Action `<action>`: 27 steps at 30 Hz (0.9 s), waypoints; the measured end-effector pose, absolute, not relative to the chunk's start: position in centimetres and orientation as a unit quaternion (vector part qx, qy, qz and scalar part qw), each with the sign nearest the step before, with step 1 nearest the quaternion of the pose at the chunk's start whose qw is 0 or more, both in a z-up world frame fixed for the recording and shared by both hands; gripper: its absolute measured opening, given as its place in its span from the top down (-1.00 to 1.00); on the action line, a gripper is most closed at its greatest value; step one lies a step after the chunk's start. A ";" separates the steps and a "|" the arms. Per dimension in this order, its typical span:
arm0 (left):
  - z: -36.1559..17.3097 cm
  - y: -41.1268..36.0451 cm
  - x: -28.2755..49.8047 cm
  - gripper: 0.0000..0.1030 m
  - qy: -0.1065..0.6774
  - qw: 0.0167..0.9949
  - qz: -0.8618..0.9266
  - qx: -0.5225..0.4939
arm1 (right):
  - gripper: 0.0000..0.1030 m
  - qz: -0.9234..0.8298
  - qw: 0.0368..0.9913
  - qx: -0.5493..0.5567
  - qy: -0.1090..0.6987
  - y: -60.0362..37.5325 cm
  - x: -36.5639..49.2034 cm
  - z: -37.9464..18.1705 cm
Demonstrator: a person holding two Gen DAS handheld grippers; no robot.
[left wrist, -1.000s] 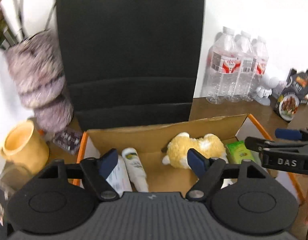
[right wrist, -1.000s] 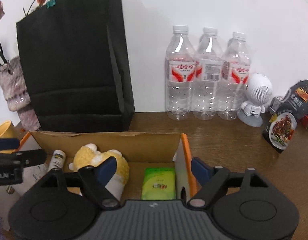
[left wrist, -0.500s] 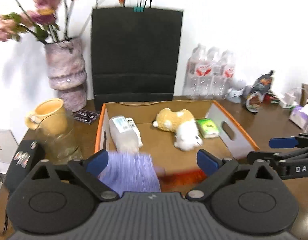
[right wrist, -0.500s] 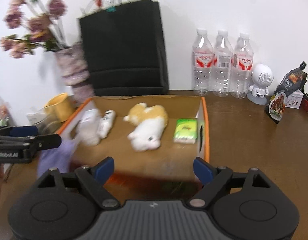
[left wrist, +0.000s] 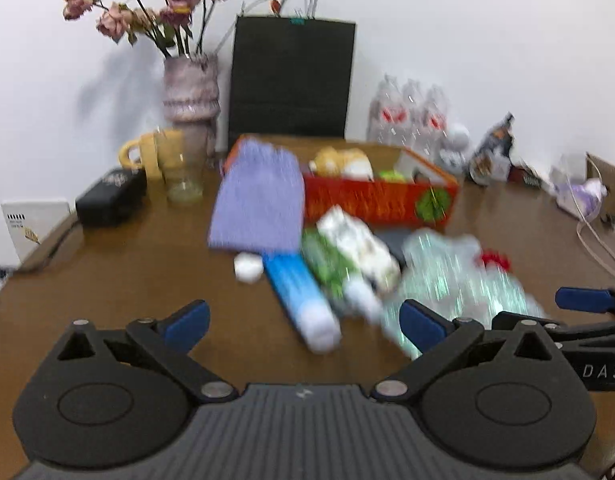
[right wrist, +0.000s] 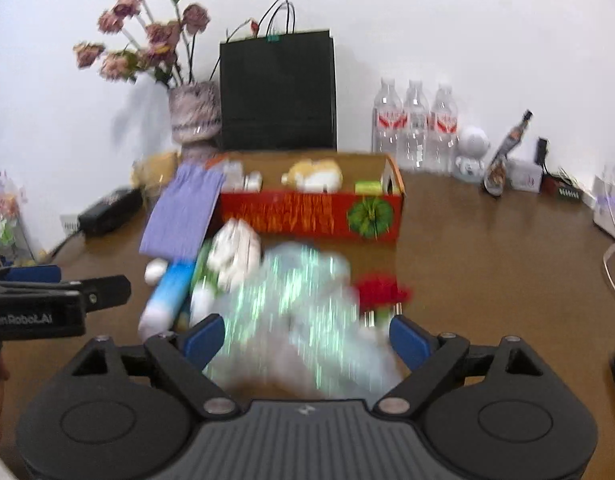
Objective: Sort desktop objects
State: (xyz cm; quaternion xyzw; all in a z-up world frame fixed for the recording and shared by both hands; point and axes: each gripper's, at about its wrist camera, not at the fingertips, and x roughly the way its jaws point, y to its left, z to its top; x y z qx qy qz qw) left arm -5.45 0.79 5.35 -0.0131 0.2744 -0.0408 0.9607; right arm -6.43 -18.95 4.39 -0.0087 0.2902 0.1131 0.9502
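left gripper [left wrist: 303, 316] spread | bare table [left wrist: 119, 280] beneath (pile [left wrist: 347, 264] right)

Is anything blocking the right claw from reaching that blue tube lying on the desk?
Probably yes: a crinkly clear plastic bag lies directly before the open right claw, and the blue tube sits beyond it to the left, beside a green-white packet.

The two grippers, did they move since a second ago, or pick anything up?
Both pulled back from the orange cardboard box, so the loose pile in front of it now shows. The left gripper and right gripper stayed open and empty. The yellow plush toy still lies in the box.
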 end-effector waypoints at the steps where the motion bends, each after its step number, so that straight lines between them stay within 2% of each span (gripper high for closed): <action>1: 4.7 0.6 -5.9 -1.00 0.280 0.959 -0.040 -0.011 | -0.76 0.114 0.947 -0.009 0.299 -19.0 -6.8 3.8; 8: 1.7 -0.6 -6.7 -1.00 0.295 0.955 -0.031 0.019 | -0.76 0.096 0.937 -0.013 0.336 -18.7 -6.0 0.2; 16: 0.3 -0.6 -5.2 -1.00 0.315 0.949 -0.020 0.016 | -0.94 0.086 0.936 -0.031 0.339 -18.4 -3.7 -0.3; 27: -0.2 0.0 -3.7 -1.00 0.333 0.943 -0.005 0.007 | -1.00 0.095 0.935 -0.023 0.341 -18.1 -2.4 -0.7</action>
